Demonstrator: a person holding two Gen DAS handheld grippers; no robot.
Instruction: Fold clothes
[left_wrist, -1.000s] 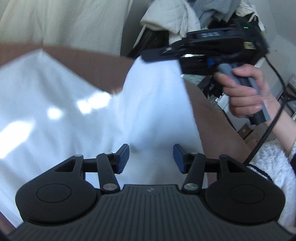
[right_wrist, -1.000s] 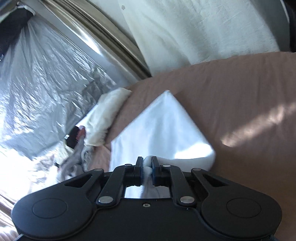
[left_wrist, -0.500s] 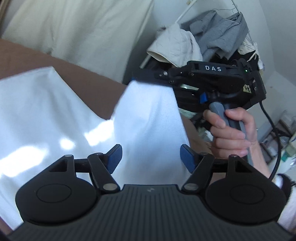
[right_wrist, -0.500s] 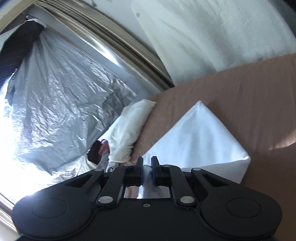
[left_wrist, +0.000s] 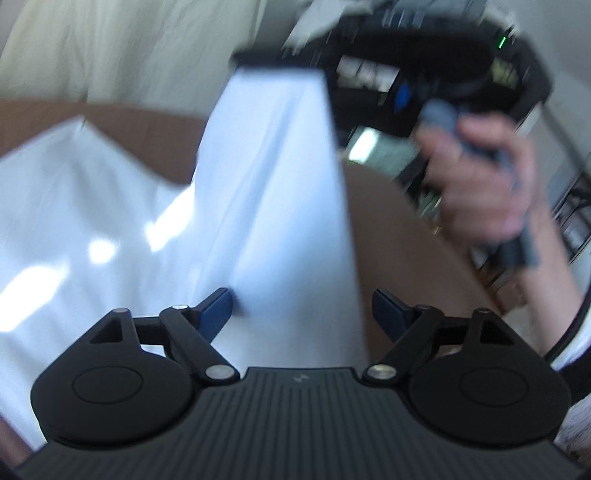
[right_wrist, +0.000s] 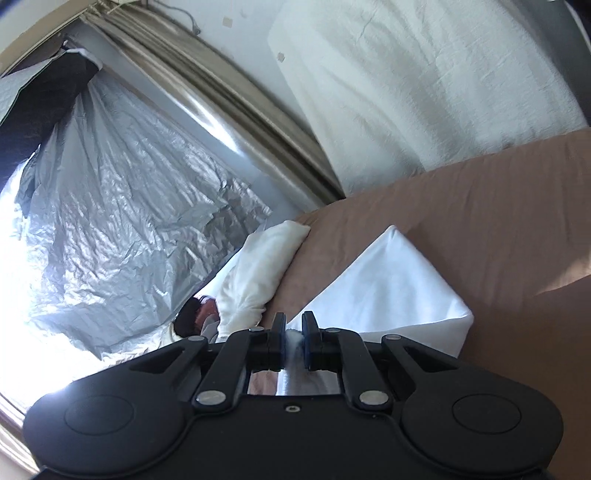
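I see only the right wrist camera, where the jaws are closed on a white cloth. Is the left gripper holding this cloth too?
Observer: No. The left gripper has its jaws wide apart. They have just been opening, and the white cloth passes between them without being pressed.
Operator: Then what keeps the cloth up?
Observer: Only the right gripper. In the left wrist view a hand holds it raised above the brown surface, and the cloth hangs down from its jaws as one long strip.
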